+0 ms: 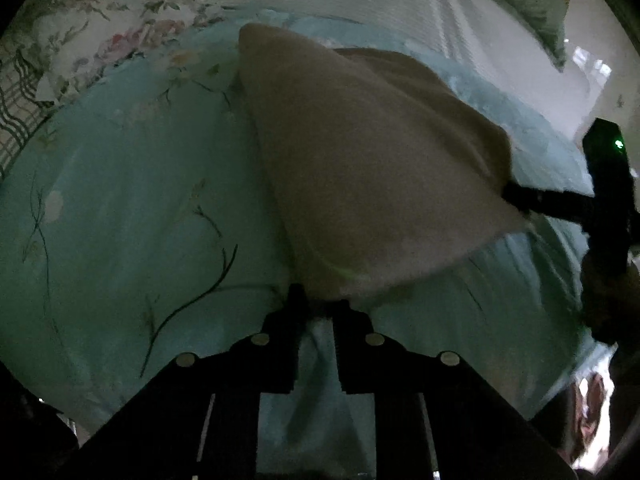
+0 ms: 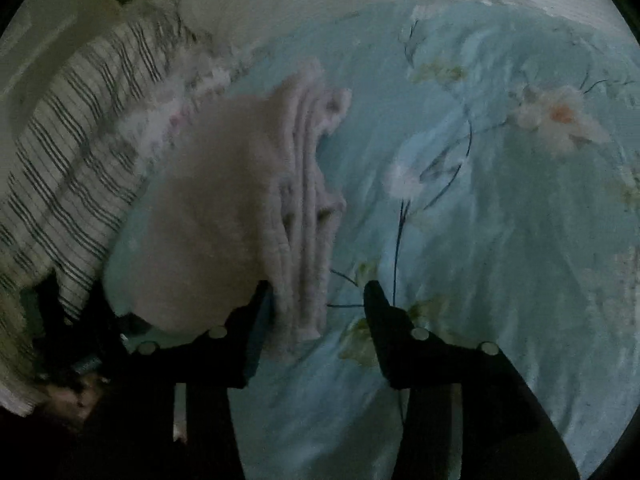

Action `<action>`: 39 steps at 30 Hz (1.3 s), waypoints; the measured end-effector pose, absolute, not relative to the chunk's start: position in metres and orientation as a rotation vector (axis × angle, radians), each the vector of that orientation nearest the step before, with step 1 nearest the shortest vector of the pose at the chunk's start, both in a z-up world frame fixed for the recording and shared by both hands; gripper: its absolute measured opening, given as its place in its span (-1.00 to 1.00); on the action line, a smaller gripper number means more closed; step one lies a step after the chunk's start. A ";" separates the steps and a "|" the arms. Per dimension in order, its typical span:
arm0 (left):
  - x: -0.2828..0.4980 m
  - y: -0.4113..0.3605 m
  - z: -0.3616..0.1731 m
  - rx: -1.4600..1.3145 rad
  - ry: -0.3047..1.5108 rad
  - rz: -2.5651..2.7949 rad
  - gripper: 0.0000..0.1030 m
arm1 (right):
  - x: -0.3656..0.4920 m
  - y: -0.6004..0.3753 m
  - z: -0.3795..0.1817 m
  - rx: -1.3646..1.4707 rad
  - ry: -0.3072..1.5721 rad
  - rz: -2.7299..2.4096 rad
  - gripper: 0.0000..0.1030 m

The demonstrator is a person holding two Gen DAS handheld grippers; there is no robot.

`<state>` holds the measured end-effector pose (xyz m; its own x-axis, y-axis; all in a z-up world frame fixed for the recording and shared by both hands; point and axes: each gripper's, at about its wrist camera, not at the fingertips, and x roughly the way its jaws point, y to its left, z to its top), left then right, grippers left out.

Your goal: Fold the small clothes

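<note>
Black fingers (image 1: pixel 298 320) of the left tool (image 1: pixel 320 304) are sitting close together at the bottom of the left wrist view, pinching the near corner of a beige cloth (image 1: pixel 360 160). From that pinch the cloth is rising and spreading away ahead of the tool, tented above the pale blue floral bedspread (image 1: pixel 120 200). To the right of the left tool, the right tool (image 1: pixel 516 196) is reaching in level from the side, its tip meeting the cloth's far right corner.

Seen from the right wrist, the right tool (image 2: pixel 316 292) is standing with its jaws wide apart, the bunched, layered edge of the cloth (image 2: pixel 240 200) lying against its left finger (image 2: pixel 256 308) and between the two, not clamped. Ahead and to the right of it the bedspread (image 2: pixel 500 240) is lying bare; to its left, a striped pillow (image 2: pixel 72 152) is resting beyond the cloth.
</note>
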<state>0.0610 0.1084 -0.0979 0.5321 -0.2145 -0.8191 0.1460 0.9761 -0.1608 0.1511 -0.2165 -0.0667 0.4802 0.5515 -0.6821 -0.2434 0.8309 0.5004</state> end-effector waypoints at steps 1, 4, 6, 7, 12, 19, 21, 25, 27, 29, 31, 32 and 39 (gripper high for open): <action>0.056 0.113 -0.093 -0.074 0.982 -0.230 -0.64 | 0.152 -0.219 -0.057 0.388 0.930 0.506 -0.06; 0.046 0.121 -0.074 -0.100 0.943 -0.283 -0.59 | 0.169 -0.217 -0.036 0.443 0.869 0.532 -0.06; 0.045 0.120 -0.061 -0.128 0.906 -0.323 -0.58 | 0.191 -0.204 -0.030 0.437 0.863 0.522 -0.06; 0.046 0.119 -0.055 -0.143 0.882 -0.349 -0.55 | 0.199 -0.199 -0.030 0.430 0.865 0.519 -0.06; 0.066 0.098 -0.047 -0.150 0.831 -0.457 -0.48 | 0.265 -0.155 -0.050 0.423 0.926 0.535 -0.24; 0.094 0.070 -0.077 -0.133 0.925 -0.530 -0.49 | 0.291 -0.153 -0.037 0.342 0.849 0.503 -0.69; 0.098 0.063 -0.084 -0.133 0.951 -0.530 -0.49 | 0.301 -0.151 -0.058 0.285 0.917 0.456 -0.69; 0.108 0.052 -0.101 -0.118 0.984 -0.508 -0.49 | 0.297 -0.170 -0.077 0.394 0.958 0.459 -0.50; 0.108 0.051 -0.098 -0.105 0.986 -0.517 -0.49 | 0.286 -0.179 -0.067 0.426 0.933 0.444 -0.50; 0.107 0.055 -0.094 -0.097 1.006 -0.537 -0.49 | 0.271 -0.186 -0.046 0.441 0.870 0.459 -0.50; 0.108 0.061 -0.084 -0.103 1.008 -0.555 -0.49 | 0.260 -0.185 -0.030 0.461 0.830 0.508 -0.50; 0.108 0.066 -0.074 -0.108 0.986 -0.557 -0.49 | 0.257 -0.182 -0.025 0.460 0.824 0.532 -0.50; 0.157 0.091 -0.037 -0.218 0.861 -0.451 -0.26 | 0.261 -0.157 -0.062 0.464 0.924 0.527 -0.52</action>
